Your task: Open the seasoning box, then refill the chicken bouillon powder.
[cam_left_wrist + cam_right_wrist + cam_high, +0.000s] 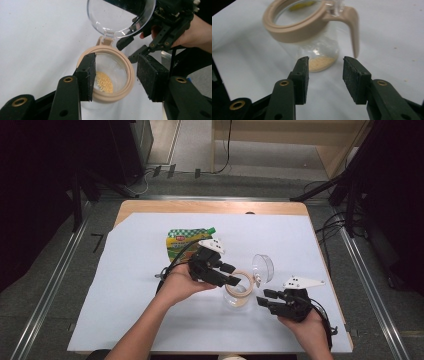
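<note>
A clear glass jar [238, 293] with a beige rim stands on the white sheet, its hinged clear lid [263, 266] flipped up and open. Yellowish grains [103, 81] lie at its bottom. My left gripper [231, 275] reaches over the jar [110, 63] from the left; its jaws straddle the rim, the left pad [86, 75] against the rim, the right pad [151, 78] just clear of it. My right gripper [264, 297] sits to the jar's right, open and holding nothing. In the right gripper view the jar [312, 42] stands just beyond the fingertips [325, 61].
A green and yellow pouch [182, 241] lies flat behind the left hand. The white sheet [130, 285] covers most of the wooden table [200, 206]. Dark stands and cables line the floor on both sides.
</note>
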The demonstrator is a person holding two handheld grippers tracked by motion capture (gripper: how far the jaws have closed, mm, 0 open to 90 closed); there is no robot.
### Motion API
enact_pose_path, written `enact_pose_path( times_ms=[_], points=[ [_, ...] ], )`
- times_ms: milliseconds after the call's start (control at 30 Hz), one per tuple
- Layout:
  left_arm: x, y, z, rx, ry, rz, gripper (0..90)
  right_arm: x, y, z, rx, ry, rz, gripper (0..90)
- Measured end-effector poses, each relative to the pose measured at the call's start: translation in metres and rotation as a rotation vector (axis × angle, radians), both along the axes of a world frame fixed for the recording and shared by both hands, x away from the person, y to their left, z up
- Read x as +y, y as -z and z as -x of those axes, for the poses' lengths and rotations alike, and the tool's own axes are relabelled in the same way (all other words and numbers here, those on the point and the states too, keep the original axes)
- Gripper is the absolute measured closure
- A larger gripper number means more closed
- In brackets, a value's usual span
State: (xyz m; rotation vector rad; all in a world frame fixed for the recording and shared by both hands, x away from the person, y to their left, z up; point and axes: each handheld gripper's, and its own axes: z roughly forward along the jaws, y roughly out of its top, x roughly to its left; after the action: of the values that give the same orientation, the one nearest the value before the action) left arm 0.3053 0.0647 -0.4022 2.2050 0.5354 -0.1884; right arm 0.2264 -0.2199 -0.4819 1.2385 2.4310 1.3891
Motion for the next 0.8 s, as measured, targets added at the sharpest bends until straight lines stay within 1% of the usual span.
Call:
enact_pose_path(
  times_ms=[100,167,267,300,367,400,467,533,567,667,733,800],
  points=[
    [0.010,-0.001,-0.001,0.023,-0.013,-0.019,49.7,0.006,-0.003,0.007,0.013,-0.040,0.003,55.8],
    [0.016,-0.001,-0.001,0.009,-0.035,-0.011,47.2,0.009,-0.004,0.012,0.001,-0.064,0.022,54.7],
    [0.028,-0.002,-0.001,-0.013,-0.074,-0.009,44.5,0.013,-0.007,0.018,-0.014,-0.086,0.018,54.6],
    [0.030,-0.002,-0.001,-0.014,-0.084,-0.008,43.8,0.016,-0.008,0.019,-0.019,-0.097,0.012,54.8],
    [0.036,-0.002,-0.002,-0.011,-0.105,0.005,43.1,0.020,-0.009,0.021,-0.015,-0.114,0.014,55.0],
    [0.038,-0.001,-0.003,-0.014,-0.114,0.003,42.5,0.023,-0.009,0.022,-0.015,-0.124,0.018,55.1],
    [0.044,-0.001,-0.004,-0.018,-0.138,0.000,39.9,0.029,-0.007,0.024,-0.014,-0.146,0.044,55.1],
    [0.048,-0.001,-0.005,-0.004,-0.146,0.004,40.1,0.033,-0.005,0.025,-0.012,-0.175,0.060,55.4],
    [0.050,-0.002,-0.005,-0.002,-0.150,0.005,40.3,0.035,-0.005,0.026,-0.005,-0.177,0.064,55.4],
    [0.058,-0.003,-0.006,0.014,-0.159,0.021,41.2,0.040,-0.004,0.028,-0.008,-0.204,0.056,55.6],
    [0.062,-0.004,-0.007,0.015,-0.172,0.016,41.4,0.043,-0.005,0.028,-0.003,-0.213,0.045,55.5],
    [0.066,-0.005,-0.007,0.011,-0.182,0.008,41.9,0.047,-0.005,0.029,-0.012,-0.225,0.043,55.5]
  ],
)
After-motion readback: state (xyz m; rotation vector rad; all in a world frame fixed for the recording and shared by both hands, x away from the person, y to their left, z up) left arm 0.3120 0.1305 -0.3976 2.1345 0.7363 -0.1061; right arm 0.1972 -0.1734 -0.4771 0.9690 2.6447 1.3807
